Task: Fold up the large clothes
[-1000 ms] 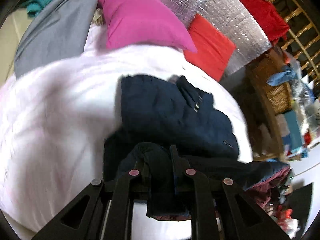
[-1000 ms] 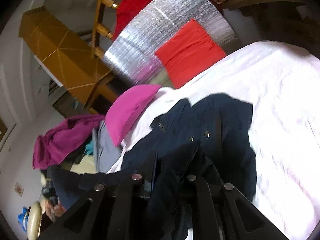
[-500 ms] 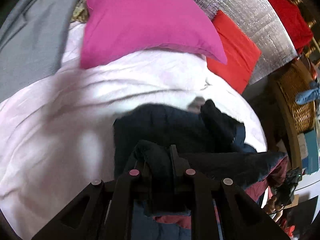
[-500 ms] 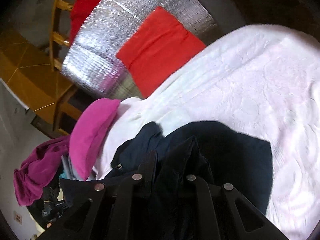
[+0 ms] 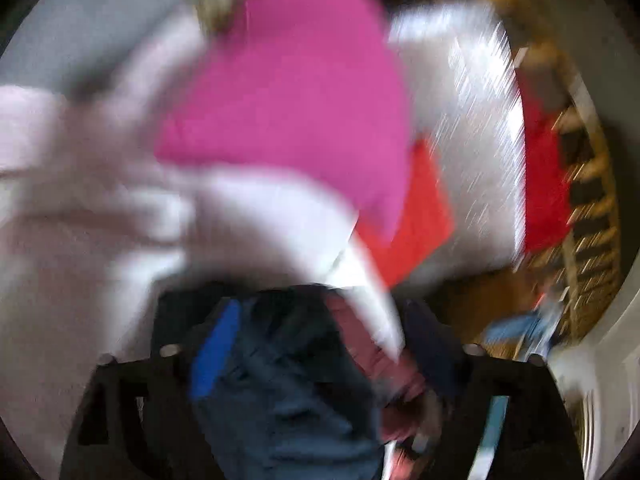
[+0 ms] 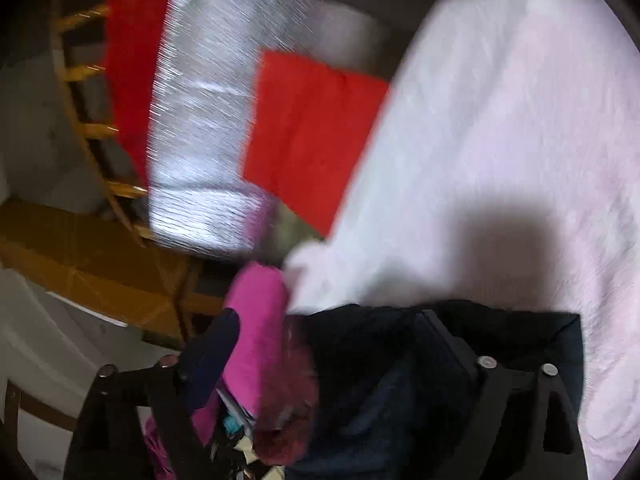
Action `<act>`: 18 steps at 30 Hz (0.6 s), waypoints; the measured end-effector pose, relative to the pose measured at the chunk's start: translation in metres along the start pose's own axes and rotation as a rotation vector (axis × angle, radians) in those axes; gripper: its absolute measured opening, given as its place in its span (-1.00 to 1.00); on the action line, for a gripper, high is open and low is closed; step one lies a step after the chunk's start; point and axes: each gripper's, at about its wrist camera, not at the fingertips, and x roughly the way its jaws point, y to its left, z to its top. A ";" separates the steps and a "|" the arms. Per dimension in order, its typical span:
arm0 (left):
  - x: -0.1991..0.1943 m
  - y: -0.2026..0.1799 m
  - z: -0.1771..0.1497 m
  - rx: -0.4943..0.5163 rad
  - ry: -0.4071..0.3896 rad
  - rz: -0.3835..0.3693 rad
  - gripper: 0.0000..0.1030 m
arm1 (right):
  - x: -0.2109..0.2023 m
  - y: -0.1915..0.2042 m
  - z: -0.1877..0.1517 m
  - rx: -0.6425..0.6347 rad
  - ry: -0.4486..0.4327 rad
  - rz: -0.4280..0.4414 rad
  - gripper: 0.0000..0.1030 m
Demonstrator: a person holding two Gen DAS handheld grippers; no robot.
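1. Both my sets of jaws are opening right now. My left gripper (image 5: pixel 320 350) and my right gripper (image 6: pixel 326 364) each have their arms spread wide, and the dark navy garment (image 5: pixel 288 380) lies loose between them rather than pinched.
2. I judge this to be a release: the folded-over part of the garment is being let down onto the bed (image 6: pixel 500 140), so the grip is no longer needed.
3. The garment sits at the near part of the bed, directly under both sets of jaws. In the right view its dark cloth (image 6: pixel 440 360) lies on the pale bedcover, with a straight edge towards the open middle of the bed.
4. A pink pillow (image 5: pixel 304 92) lies further up the bed, towards the head end, with a red cushion (image 6: pixel 312 136) leaning against a silver quilted sheet (image 6: pixel 208 120) beyond the bed's far edge.
5. Both views are heavily smeared, so I cannot make out the garment's outline, its collar or sleeves, or how neat the fold is.
6. My own fingertips are lost against the dark cloth. A blue strip (image 5: pixel 214 354) and a dull reddish patch (image 5: pixel 372 348) show near the garment; I cannot tell whether they are lining or other things.
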 end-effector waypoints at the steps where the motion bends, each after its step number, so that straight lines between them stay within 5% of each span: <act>1: -0.015 -0.004 -0.006 -0.001 -0.049 0.022 0.73 | -0.010 0.009 -0.007 -0.038 0.020 -0.014 0.79; 8: -0.070 -0.027 -0.098 0.146 -0.044 0.138 0.73 | -0.065 0.045 -0.077 -0.250 0.092 -0.088 0.79; 12: -0.091 -0.022 -0.164 0.243 -0.093 0.286 0.72 | -0.087 0.049 -0.126 -0.313 0.141 -0.112 0.79; 18: -0.101 -0.034 -0.192 0.454 -0.210 0.500 0.72 | -0.091 0.052 -0.180 -0.415 0.195 -0.176 0.78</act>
